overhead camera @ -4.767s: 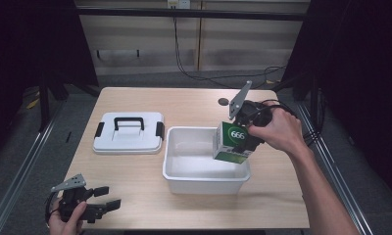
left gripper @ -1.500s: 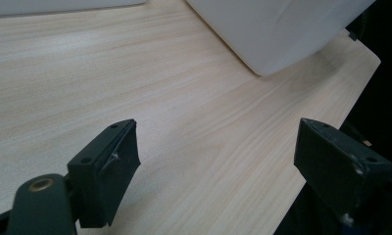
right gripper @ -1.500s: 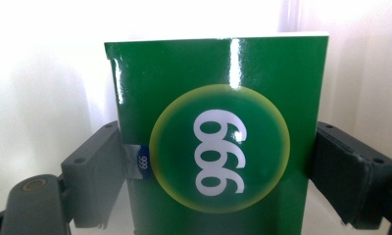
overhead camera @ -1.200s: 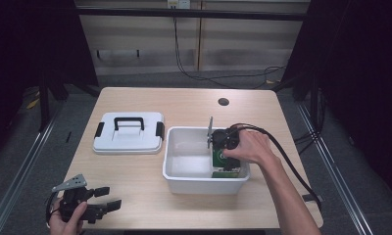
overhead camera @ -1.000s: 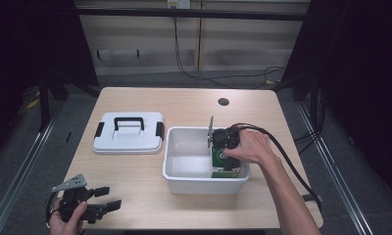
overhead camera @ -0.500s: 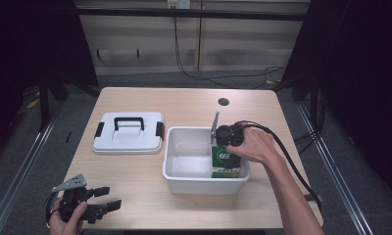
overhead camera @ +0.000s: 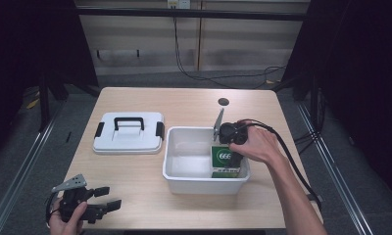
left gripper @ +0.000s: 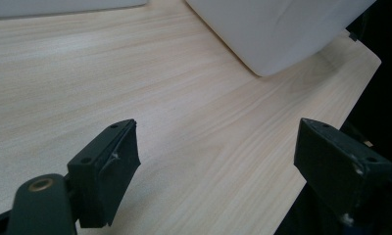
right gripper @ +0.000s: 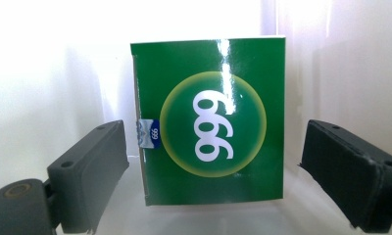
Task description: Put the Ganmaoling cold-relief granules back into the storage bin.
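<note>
With jaws spread either side of the green box (right gripper: pixel 211 122), right tool (right gripper: pixel 213 181) faces it squarely inside the white bin (overhead camera: pixel 184 174); left tool (overhead camera: pixel 106 206), also spread, idles well apart on the bench (overhead camera: pixel 184 105).

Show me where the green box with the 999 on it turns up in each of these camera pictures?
High view: the green box lies in the right end of the white bin, just under the right gripper.
Left gripper view: not in it; the bin's outer wall sits at the top.
Right gripper view: the box is centred between the open jaws.
Shared landmark: the white bin.
</note>
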